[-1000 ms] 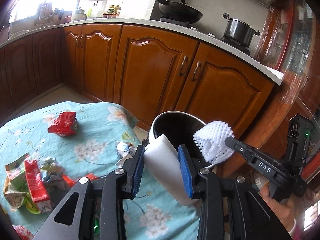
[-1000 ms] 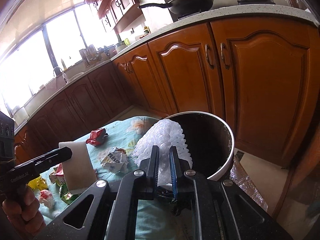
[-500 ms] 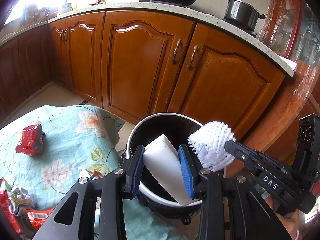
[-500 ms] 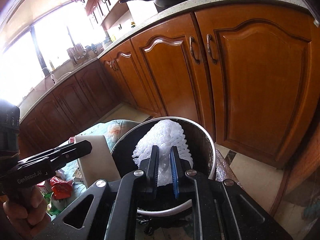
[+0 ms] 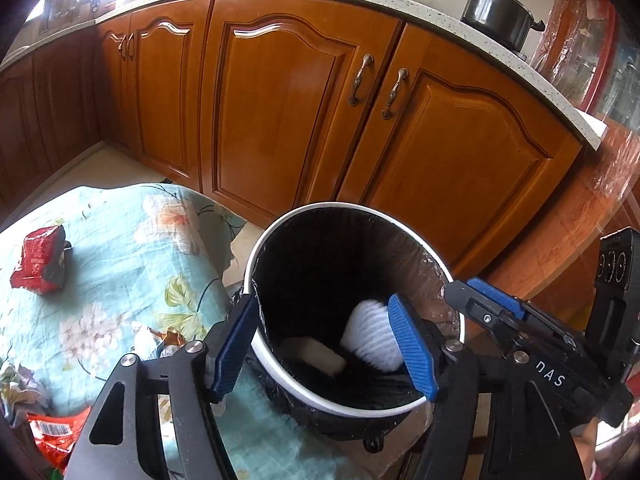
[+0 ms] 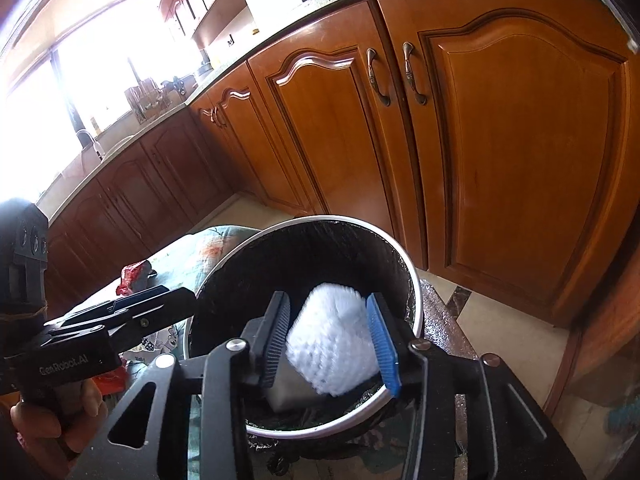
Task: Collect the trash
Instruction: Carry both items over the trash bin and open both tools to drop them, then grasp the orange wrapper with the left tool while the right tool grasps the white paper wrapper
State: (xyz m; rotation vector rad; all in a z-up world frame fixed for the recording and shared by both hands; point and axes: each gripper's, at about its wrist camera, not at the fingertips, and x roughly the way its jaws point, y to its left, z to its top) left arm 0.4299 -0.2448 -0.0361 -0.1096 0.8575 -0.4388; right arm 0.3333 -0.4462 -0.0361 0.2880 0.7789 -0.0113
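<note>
Jaws of both the left gripper (image 5: 326, 344) and right gripper (image 6: 330, 338) hang spread over the bin (image 5: 256, 256) at lower centre, foam net (image 6: 334, 340) blurred between the right pair.

Left wrist view: looks steeply down, close above the bin (image 5: 356, 312), cabinets (image 5: 280, 120) behind.
Right wrist view: looks down over the bin (image 6: 304, 280), close.
Shared: bin, cabinets, flowered cloth (image 5: 120, 260).

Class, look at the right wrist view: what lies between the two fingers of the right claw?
The white foam net, blurred, lies between the spread fingers of the right claw, over the bin. The right wrist view shows it.
</note>
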